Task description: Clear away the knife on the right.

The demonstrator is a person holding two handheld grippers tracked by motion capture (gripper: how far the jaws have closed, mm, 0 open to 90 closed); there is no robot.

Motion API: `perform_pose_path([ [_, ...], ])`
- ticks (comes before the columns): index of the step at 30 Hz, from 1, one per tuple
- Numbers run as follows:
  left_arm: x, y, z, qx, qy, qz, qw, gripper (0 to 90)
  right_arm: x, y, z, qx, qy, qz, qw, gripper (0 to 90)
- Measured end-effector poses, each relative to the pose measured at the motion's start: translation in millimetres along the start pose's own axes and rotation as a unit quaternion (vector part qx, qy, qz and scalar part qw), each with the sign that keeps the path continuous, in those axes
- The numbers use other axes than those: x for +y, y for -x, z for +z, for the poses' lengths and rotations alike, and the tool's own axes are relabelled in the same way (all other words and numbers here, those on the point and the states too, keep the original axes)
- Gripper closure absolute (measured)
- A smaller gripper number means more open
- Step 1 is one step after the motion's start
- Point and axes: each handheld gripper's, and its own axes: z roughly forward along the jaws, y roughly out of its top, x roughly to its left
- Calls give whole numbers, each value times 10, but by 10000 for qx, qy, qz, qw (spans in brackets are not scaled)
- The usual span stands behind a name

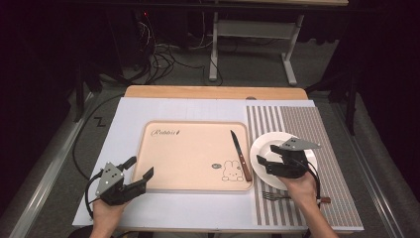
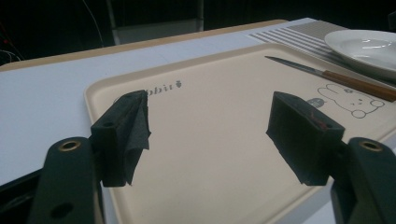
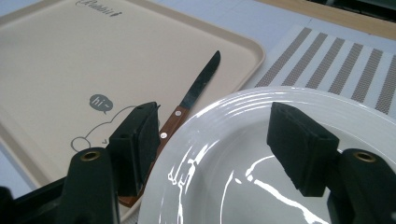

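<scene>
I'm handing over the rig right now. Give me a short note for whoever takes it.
Left gripper: open, holding nothing, at the tray's near left corner.
Right gripper: open, holding nothing, above the white plate.
Knife lies on the tray's right side, beside the plate. Fork lies on the striped mat, near side of the plate.
Done: knife placed on tray, as it looks.
Left: probably plate and fork.

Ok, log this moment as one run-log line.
right gripper: jaws open, empty, over plate | left gripper: jaws open, empty, at tray edge | knife: on tray | fork: on striped mat
</scene>
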Motion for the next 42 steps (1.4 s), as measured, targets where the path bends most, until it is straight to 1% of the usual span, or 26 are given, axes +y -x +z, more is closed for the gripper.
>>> perform_pose_path([
  [4,0,-3,2,5,-10,1,10000,299,-58,33,-79,-14,134,62,9999,330],
  [7,-1,-3,0,15,-7,-1,10000,299,-106,53,-123,-65,153,40,9999,320],
  [9,-1,-7,-1,24,-13,-7,10000,299,-134,67,-158,-76,189,87,9998,303],
  [11,-1,-11,-2,33,-4,-11,10000,299,-163,76,-196,-93,298,132,9994,291],
  [13,-1,-13,-4,35,-2,-8,10000,299,-200,83,-236,-91,461,134,9988,277],
  [17,-1,-15,-1,39,4,-18,10000,299,-263,109,-307,-133,612,160,9979,267],
  [20,-2,-19,0,47,3,-24,10000,299,-301,140,-366,-156,727,253,9969,257],
  [28,-9,-59,2,57,-18,-90,9999,299,-447,201,-489,-232,777,376,9960,244],
  [31,-9,-56,3,55,-16,-98,9999,299,-519,238,-544,-254,881,487,9946,232],
  [32,-8,-54,1,53,-12,-97,9999,299,-543,253,-561,-220,927,537,9940,229],
  [33,-8,-53,-2,47,-6,-93,9999,299,-567,271,-581,-146,991,585,9932,225],
  [35,-7,-54,-6,43,9,-93,9999,299,-615,302,-620,22,1146,734,9907,209],
  [36,-8,-57,-3,40,9,-99,9999,299,-640,313,-638,74,1204,761,9898,203],
  [39,-6,-68,15,28,-11,-119,9999,299,-713,330,-697,11,1329,773,9881,195],
  [42,-5,-68,17,16,-11,-114,9999,299,-752,347,-714,-37,1376,796,9873,187],
])
